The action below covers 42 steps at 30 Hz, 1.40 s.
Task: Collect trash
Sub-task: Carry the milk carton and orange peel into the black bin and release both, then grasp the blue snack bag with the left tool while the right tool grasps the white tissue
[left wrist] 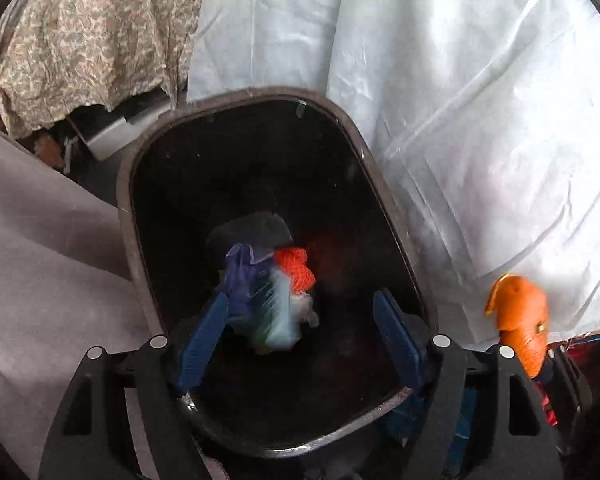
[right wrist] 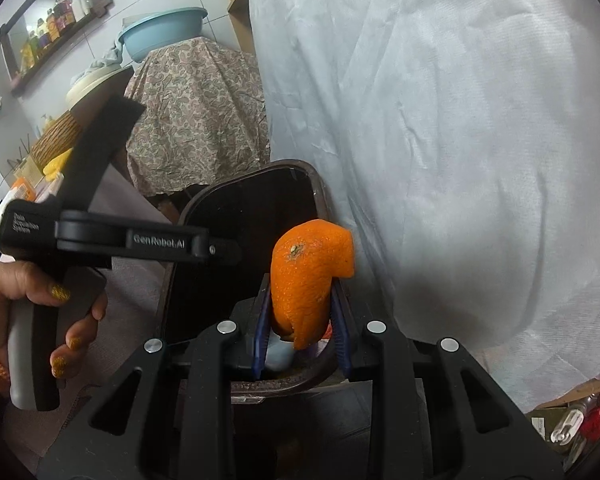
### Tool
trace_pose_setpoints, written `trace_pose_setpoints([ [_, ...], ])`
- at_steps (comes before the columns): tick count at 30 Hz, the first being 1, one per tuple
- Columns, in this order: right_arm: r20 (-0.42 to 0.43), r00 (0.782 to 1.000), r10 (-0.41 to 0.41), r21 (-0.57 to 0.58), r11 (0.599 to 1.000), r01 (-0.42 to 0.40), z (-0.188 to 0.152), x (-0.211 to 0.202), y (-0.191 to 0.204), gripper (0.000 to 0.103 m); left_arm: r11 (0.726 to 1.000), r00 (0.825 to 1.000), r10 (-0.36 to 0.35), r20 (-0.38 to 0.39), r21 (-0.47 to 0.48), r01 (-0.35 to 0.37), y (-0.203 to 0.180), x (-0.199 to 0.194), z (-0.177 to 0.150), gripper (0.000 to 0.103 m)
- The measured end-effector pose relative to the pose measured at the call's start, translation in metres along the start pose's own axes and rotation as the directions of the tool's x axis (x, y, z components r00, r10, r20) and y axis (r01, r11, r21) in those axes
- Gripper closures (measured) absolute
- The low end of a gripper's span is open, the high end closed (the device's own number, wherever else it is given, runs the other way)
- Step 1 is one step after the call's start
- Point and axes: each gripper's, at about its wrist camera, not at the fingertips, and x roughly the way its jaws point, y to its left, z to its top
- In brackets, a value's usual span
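The dark bin (left wrist: pixel 340 128) holds a blurred wad of wrappers (left wrist: pixel 268 292) between the left gripper (left wrist: pixel 300 340) jaws — wide open, gripping nothing; the right gripper (right wrist: pixel 300 320) pinches orange peel (right wrist: pixel 306 280) above the rim.

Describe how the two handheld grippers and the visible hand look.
Both grippers, left gripper and right gripper, have black frames with silver rivets and blue ribbed fingers. The left's body reads GenRobot.AI, above a grey handle. The hand has gold glitter nails and an orange knit sleeve.

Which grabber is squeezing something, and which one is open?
The right gripper is squeezing the orange peel. The left gripper is open over the bin, pads apart, with blurry trash loose between them.
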Motion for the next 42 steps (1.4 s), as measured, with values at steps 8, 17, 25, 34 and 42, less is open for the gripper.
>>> trace_pose_setpoints([
  [8,-0.092,0.989,0.119,-0.023,0.992,-0.122,0.002,0.038,0.026,0.075,0.997,0.961,0.064,0.268,-0.047,-0.053,0.004,-0.054,0.0,0.028],
  [17,-0.139,0.984,0.112,-0.024,0.993,-0.117,-0.006,0.075,0.044,0.046,0.999,0.932,0.046,0.358,-0.044,-0.032,0.009,-0.08,0.002,0.026],
  [25,-0.112,0.988,0.107,-0.016,0.994,-0.109,-0.012,0.055,0.05,0.038,1.0,0.914,0.024,0.406,-0.023,-0.016,0.015,-0.122,-0.01,0.023],
  [34,-0.015,0.989,0.147,-0.071,0.986,-0.148,-0.001,0.017,0.084,0.029,0.999,0.882,0.04,0.47,-0.036,-0.026,0.059,-0.191,-0.067,0.015],
  [42,0.009,0.963,0.271,-0.219,0.94,-0.262,0.014,-0.019,0.162,0.025,0.979,0.829,0.193,0.525,-0.153,-0.132,0.132,-0.246,-0.126,0.013],
])
